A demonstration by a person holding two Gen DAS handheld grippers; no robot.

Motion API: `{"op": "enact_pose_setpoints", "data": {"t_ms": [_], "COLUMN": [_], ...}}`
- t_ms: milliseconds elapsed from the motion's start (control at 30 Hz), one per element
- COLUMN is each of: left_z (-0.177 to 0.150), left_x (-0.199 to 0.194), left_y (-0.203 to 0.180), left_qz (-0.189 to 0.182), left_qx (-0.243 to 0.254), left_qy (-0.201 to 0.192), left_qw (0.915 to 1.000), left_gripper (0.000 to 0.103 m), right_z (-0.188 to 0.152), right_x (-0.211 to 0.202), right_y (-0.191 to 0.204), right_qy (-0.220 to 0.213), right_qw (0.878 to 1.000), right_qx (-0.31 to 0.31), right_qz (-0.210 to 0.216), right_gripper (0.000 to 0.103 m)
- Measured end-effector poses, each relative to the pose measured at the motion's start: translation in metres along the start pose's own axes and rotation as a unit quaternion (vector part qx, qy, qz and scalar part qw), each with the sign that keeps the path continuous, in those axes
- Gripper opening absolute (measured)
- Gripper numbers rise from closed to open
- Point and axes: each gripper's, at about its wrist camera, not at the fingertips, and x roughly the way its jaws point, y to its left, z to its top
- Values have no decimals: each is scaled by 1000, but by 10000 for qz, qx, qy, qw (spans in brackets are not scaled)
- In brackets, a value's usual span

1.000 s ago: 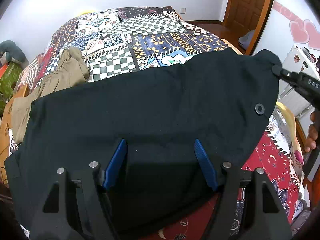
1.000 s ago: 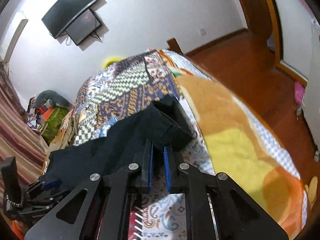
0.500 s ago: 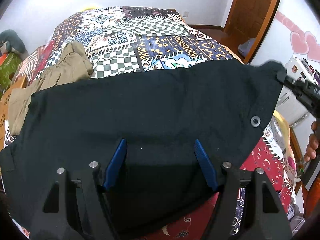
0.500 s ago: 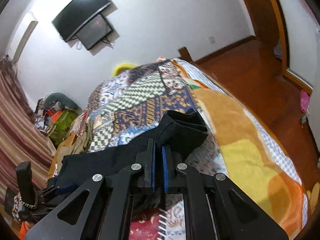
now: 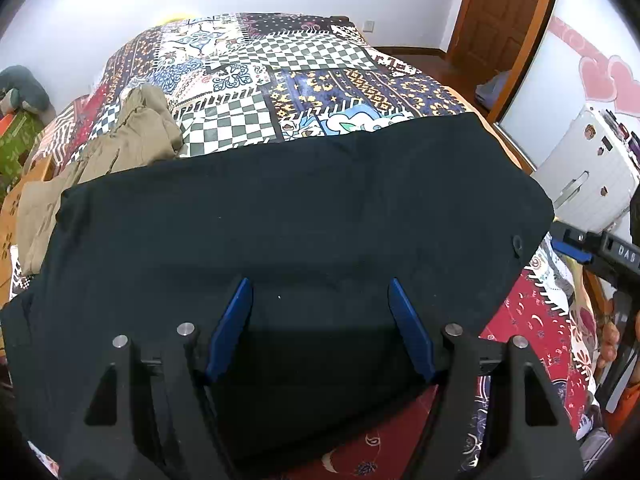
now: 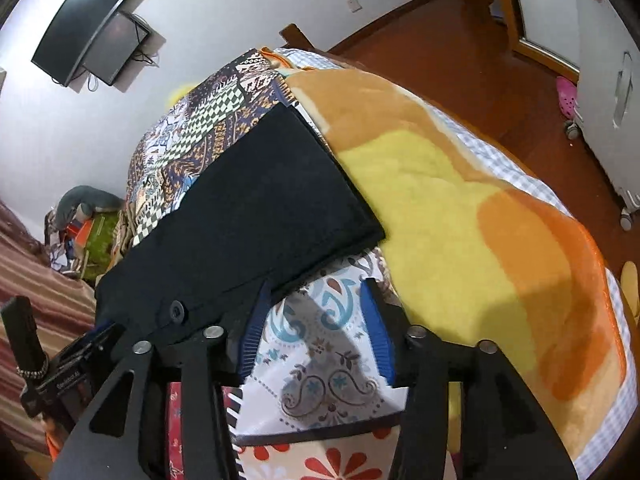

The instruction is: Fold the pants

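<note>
White walls and a wooden door (image 5: 496, 12) close in the bedroom behind a bed (image 5: 280, 64) covered in a patchwork quilt. From my left wrist view, the black pants (image 5: 280, 220) lie spread flat across the near part of the bed, waistband end with its button (image 5: 517, 243) toward the right edge. A second garment, crumpled khaki trousers (image 5: 120, 144), sits beside them on the far left. My left gripper (image 5: 320, 320) hangs just over the black cloth with its blue fingers (image 5: 230, 332) apart and nothing between them. At the right border I can see my right gripper (image 5: 576, 246), now just off the pants' corner, where half a second ago it was still pulling that corner up.

From my right wrist view, the pants (image 6: 256, 208) lie flat, their far end reaching onto the orange and yellow blanket (image 6: 460, 200). My right gripper (image 6: 316, 332) has just been opening: a moment back it was clamped on the bunched corner, and now the jaws stand apart over the paisley sheet (image 6: 320, 360) with no fabric between them, the near edge of the cloth lying against the left finger (image 6: 252, 336). The corner has dropped and settled.

I judge that the spreading step is over: the garment is laid out and released, so the next thing is to take a fresh hold for the first fold.
</note>
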Motion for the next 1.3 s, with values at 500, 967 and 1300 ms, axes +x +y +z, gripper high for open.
{"op": "enact_pose_setpoints", "data": {"t_ms": [500,967,1300], "left_z": [0,3,-36], "left_x": [1,-43,-98], "left_y": [-1,33,119], "left_qz": [13,183,795], "left_qx": [10,-267,-1025], "left_qy": [5,-517,-953], "left_qw": [10000,9981,9870], "left_gripper": [70,70,70], "right_z": [27,50,60], "right_x": [18,-21,-37], "right_y": [-1,73,175], "right_qy": [-337,-964,-1183], "right_qw": [9987,9880,9654], "right_qx": [113,-850,-1739], "right_qz": [372,861,1544], "right_gripper": [24,12,11]}}
